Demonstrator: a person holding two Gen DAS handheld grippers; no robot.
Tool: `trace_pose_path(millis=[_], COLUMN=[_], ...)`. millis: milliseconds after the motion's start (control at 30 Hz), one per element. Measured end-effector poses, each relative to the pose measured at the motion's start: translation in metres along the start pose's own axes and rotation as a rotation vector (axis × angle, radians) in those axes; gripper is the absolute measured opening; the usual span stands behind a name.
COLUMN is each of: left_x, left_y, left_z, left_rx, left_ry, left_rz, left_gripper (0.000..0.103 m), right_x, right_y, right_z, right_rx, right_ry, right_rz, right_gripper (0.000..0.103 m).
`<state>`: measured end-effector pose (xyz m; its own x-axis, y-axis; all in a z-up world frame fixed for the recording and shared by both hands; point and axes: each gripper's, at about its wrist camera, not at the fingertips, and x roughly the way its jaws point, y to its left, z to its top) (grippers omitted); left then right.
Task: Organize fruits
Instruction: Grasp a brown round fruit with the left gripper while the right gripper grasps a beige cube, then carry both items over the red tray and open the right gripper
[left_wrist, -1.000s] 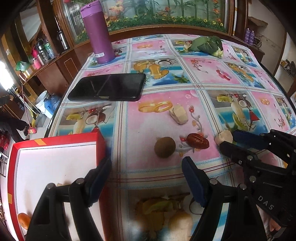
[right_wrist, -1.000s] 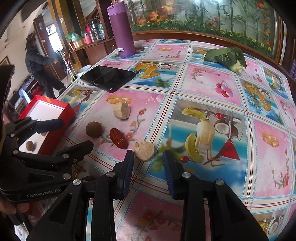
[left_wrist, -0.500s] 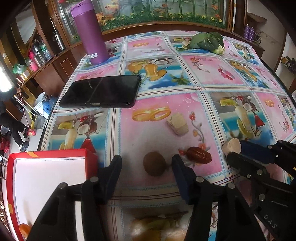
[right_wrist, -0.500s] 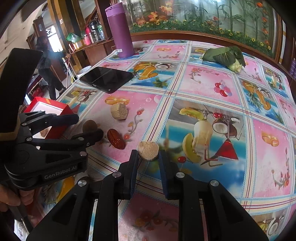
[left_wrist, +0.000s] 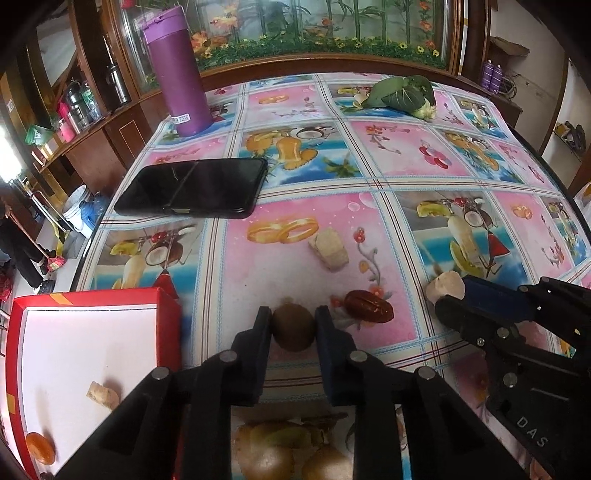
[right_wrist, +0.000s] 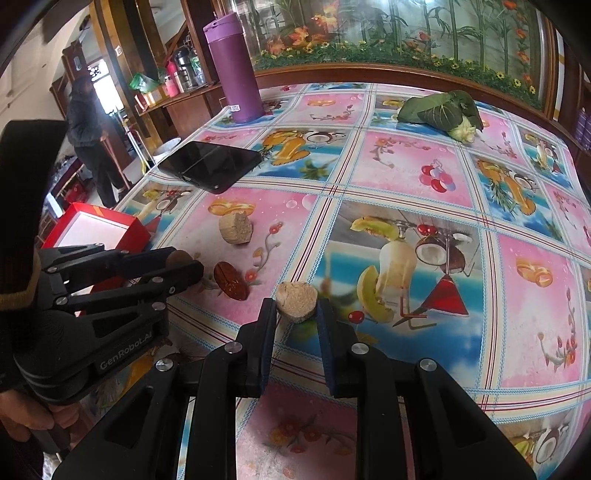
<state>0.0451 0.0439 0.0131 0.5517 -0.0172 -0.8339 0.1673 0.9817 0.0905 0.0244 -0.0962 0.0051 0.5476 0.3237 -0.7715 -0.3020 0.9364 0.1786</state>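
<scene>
The left gripper (left_wrist: 293, 325) was closing on the brown fruit (left_wrist: 293, 328), a small round thing on the counter (left_wrist: 424, 173) just right of the red box (left_wrist: 88, 332); its fingers (left_wrist: 262, 332) sat against the fruit's two sides. The right gripper (right_wrist: 295, 314) had its fingers narrow, pinching a pale chunk (right_wrist: 297, 295) by its flat sides, low over the counter.

By its look, the brown fruit was light, firm and rough-skinned, so it should not slip, but being round it could roll out if pinched off-centre. Holding across its widest part, as here, seemed right. The pale chunk looked dry, crumbly and light; a gentle pinch across its flat faces would suit it, since a hard squeeze might break it. The date (left_wrist: 367, 306), glossy and wrinkled, lay just right of the brown fruit; it was probably soft and a little sticky, best taken across its short width.

Counted on the counter: one brown fruit, one date, two pale chunks, the second (left_wrist: 328, 249) lying farther off, beyond the date. In the box lay one more pale piece (left_wrist: 103, 395) and one orange piece (left_wrist: 40, 446) near its near-left corner. There were also one purple flask (left_wrist: 177, 70) far left, one phone (left_wrist: 192, 188) and one leafy bundle (left_wrist: 402, 96) far right.
</scene>
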Motion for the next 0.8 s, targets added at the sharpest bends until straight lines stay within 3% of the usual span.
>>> trace_pose_path(millis=[267, 567, 800], left_x=[-0.032, -0.053, -0.068], left_y=[-0.003, -0.01, 0.001], left_z=[-0.008, -0.02, -0.032], left_rx=[0.002, 0.008, -0.012], left_ry=[-0.092, -0.138, -0.169], left_rz=[0.041, 0.037, 0.042], left_gripper=[0.026, 0.026, 0.026], right_x=[0.0, -0.005, -0.018], right_y=[-0.003, -0.007, -0.003], right_z=[0.0, 0.0, 0.002], right_rx=[0.02, 0.045, 0.071], right_ry=[-0.006, -0.031, -0.12], right_rz=[-0.004, 0.0, 0.03], right_gripper=[0.022, 0.021, 0.021])
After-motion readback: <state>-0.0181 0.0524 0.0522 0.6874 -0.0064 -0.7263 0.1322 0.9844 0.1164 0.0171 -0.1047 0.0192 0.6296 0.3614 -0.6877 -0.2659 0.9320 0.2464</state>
